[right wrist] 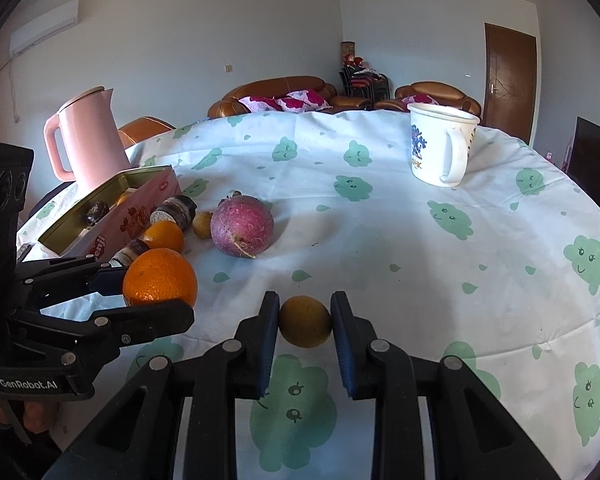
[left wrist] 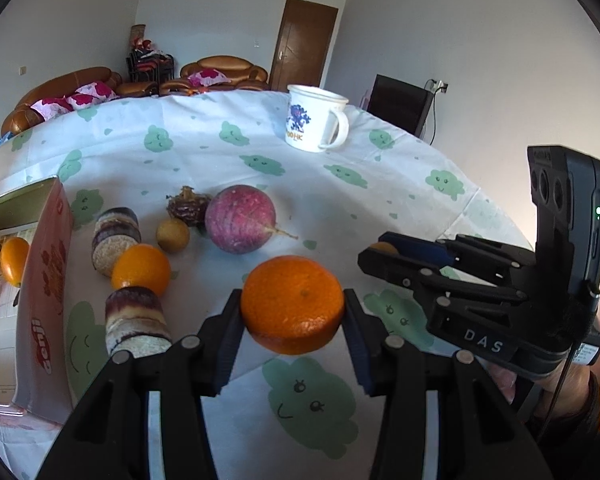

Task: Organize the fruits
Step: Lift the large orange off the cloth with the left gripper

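Observation:
My left gripper (left wrist: 293, 308) is shut on a large orange (left wrist: 293, 305) and holds it just above the table; it also shows in the right wrist view (right wrist: 160, 278). My right gripper (right wrist: 305, 322) is shut on a small yellow-brown round fruit (right wrist: 305, 321); this gripper shows at the right of the left wrist view (left wrist: 380, 250). On the cloth lie a purple-red round fruit (left wrist: 240, 219), a small orange (left wrist: 141, 269), a small brown fruit (left wrist: 173, 235), a dried date (left wrist: 188, 205) and two sugarcane pieces (left wrist: 115, 238) (left wrist: 136, 322). A pink open box (left wrist: 40, 280) holds a small orange (left wrist: 14, 260).
A white mug (left wrist: 316, 118) stands at the far side of the round table with its green-patterned cloth (left wrist: 204, 148). A pink kettle (right wrist: 86, 140) stands behind the box in the right wrist view. Sofas and a door are behind the table.

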